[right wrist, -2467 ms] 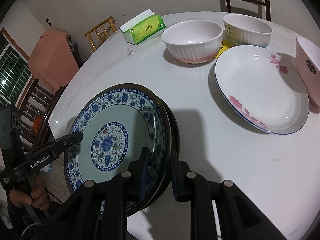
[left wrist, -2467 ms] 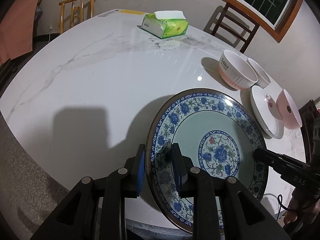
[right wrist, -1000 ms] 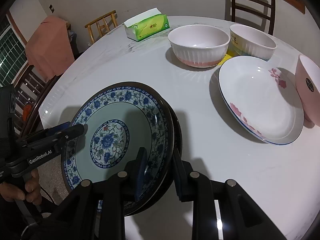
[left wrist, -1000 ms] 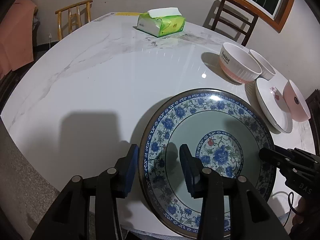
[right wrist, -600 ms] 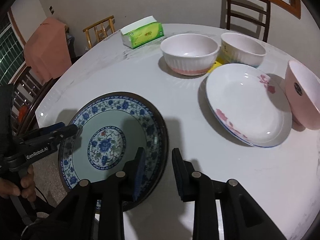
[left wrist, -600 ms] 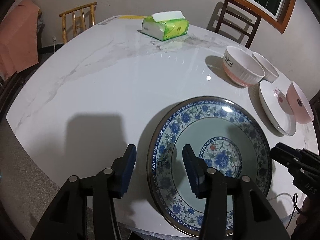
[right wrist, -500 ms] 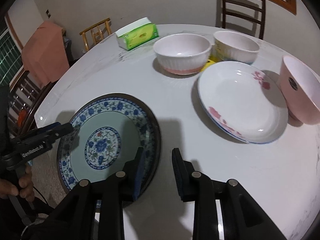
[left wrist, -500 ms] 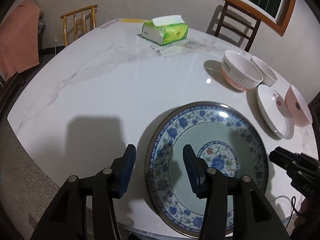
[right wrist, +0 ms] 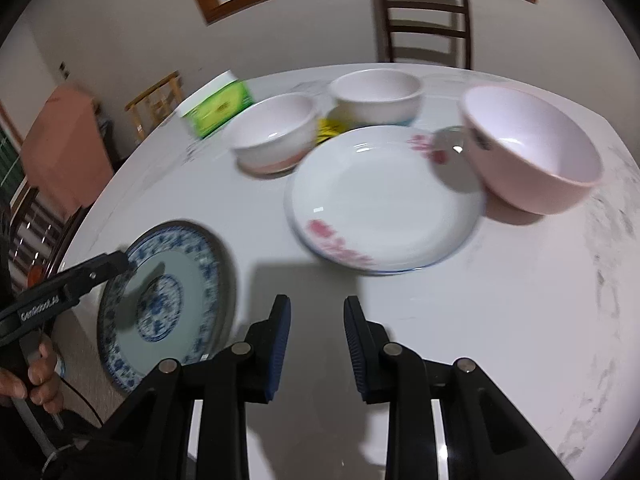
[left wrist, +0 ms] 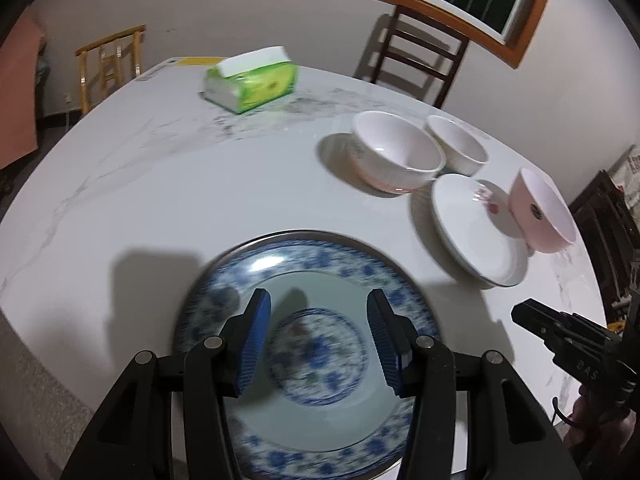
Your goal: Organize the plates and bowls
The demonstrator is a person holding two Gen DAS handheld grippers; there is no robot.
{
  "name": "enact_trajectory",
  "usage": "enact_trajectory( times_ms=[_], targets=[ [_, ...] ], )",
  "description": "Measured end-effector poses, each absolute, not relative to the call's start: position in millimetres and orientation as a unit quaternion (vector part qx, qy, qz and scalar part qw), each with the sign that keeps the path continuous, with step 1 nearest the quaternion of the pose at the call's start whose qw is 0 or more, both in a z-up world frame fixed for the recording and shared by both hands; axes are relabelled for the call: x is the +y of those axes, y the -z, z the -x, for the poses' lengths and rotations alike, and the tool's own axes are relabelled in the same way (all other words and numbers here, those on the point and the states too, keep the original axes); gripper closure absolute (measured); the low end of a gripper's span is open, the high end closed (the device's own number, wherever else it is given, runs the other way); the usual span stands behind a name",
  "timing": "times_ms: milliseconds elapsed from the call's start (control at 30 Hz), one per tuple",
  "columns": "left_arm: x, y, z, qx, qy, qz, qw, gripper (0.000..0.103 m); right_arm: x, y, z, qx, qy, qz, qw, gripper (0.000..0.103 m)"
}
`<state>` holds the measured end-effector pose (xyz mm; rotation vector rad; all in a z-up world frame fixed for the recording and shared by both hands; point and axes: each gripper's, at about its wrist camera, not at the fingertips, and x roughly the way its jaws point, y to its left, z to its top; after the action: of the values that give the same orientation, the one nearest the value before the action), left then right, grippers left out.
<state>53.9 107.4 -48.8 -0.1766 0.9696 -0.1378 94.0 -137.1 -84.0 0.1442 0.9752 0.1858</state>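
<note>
- Left claw (left wrist: 318,334) spread wide, gripping nothing, above blue-and-white floral ceramic plate (left wrist: 320,264) lying at white marble tabletop (left wrist: 180,184) edge.
- Right claw (right wrist: 317,338) released, empty, over bare tabletop beside plate.

- Blue plate (left wrist: 320,276): flat at table edge.
- White plate (right wrist: 384,200): red flowers, centre.
- Three bowls upright behind: ribbed (right wrist: 276,136), white (right wrist: 376,96), pink (right wrist: 528,148).
</note>
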Motion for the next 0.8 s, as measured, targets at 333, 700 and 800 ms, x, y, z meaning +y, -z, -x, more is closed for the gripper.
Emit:
enact_trajectory(
  times_ms=[333, 700, 800],
  targets=[
    [62, 45, -84, 0.453, 0.112, 0.096, 0.879, 0.056, -191, 89, -114, 0.449, -0.034, -0.091, 0.888, 0.075],
    [4, 60, -132, 0.465, 0.144, 0.075, 0.87, 0.056, -211, 109, -157, 0.462, -0.026, -0.086, 0.882, 0.075],
    [-4, 69, -147, 0.481, 0.147, 0.081, 0.86, 0.057, -217, 115, -167, 0.467, -0.029, -0.098, 0.878, 0.075]
  ],
)
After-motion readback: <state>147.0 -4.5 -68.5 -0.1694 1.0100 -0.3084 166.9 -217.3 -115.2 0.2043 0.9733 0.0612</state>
